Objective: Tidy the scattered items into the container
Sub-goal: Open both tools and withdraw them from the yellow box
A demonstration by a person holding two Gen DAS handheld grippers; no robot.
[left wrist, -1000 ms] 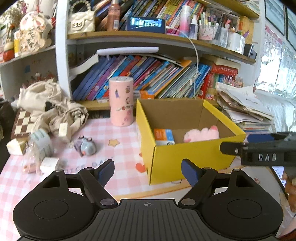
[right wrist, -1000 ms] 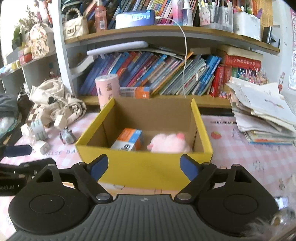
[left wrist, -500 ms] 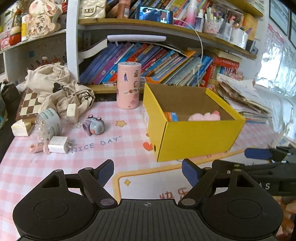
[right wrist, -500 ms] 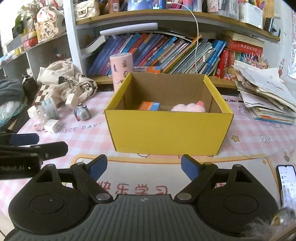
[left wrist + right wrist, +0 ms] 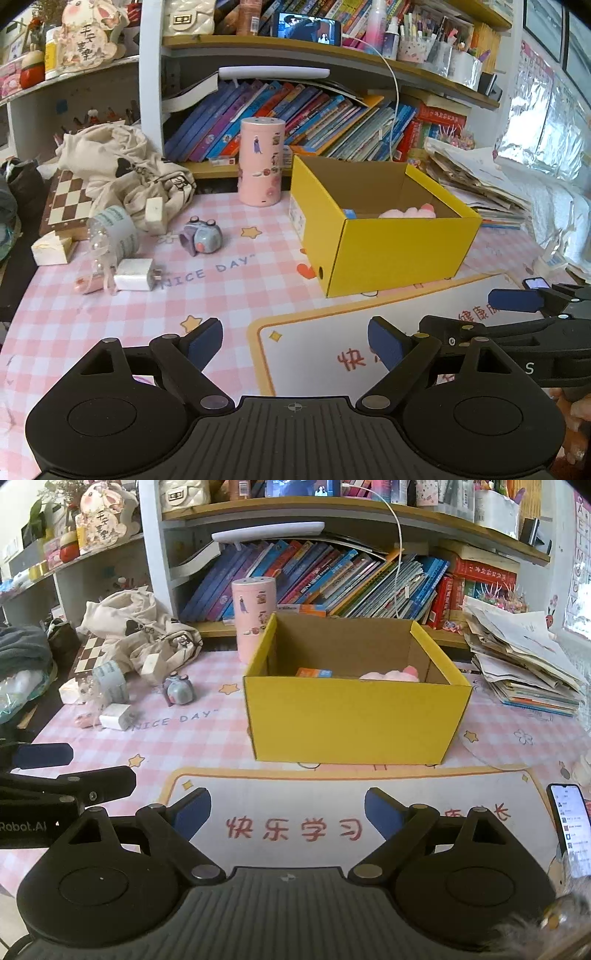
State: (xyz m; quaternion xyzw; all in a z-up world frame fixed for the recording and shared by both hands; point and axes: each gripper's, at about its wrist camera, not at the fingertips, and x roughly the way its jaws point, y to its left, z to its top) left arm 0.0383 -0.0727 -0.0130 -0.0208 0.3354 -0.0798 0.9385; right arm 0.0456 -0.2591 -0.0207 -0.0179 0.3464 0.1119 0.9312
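Note:
A yellow cardboard box (image 5: 399,251) (image 5: 354,720) stands open on the pink checked mat. Inside it lie a pink plush (image 5: 391,674) and a small orange-and-blue carton (image 5: 314,672). Left of the box are a grey-blue toy camera (image 5: 201,236), a white charger plug (image 5: 135,279), a clear bottle with a pale label (image 5: 114,229) and a small pink item (image 5: 86,284). My left gripper (image 5: 295,343) hangs open over the mat's near part. My right gripper (image 5: 288,810) is in front of the box, jaws opening, nothing between them.
A pink cylinder (image 5: 260,166) stands behind the box's left corner. A beige cloth bag (image 5: 122,166) and a chessboard (image 5: 68,199) lie at far left. A paper stack (image 5: 472,177) sits at right, a lit phone (image 5: 570,819) at near right. Bookshelves close the back.
Both grippers have drawn back from the box toward the near edge of the table. The box looks smaller and further off. Both pairs of jaws stand a little wider.

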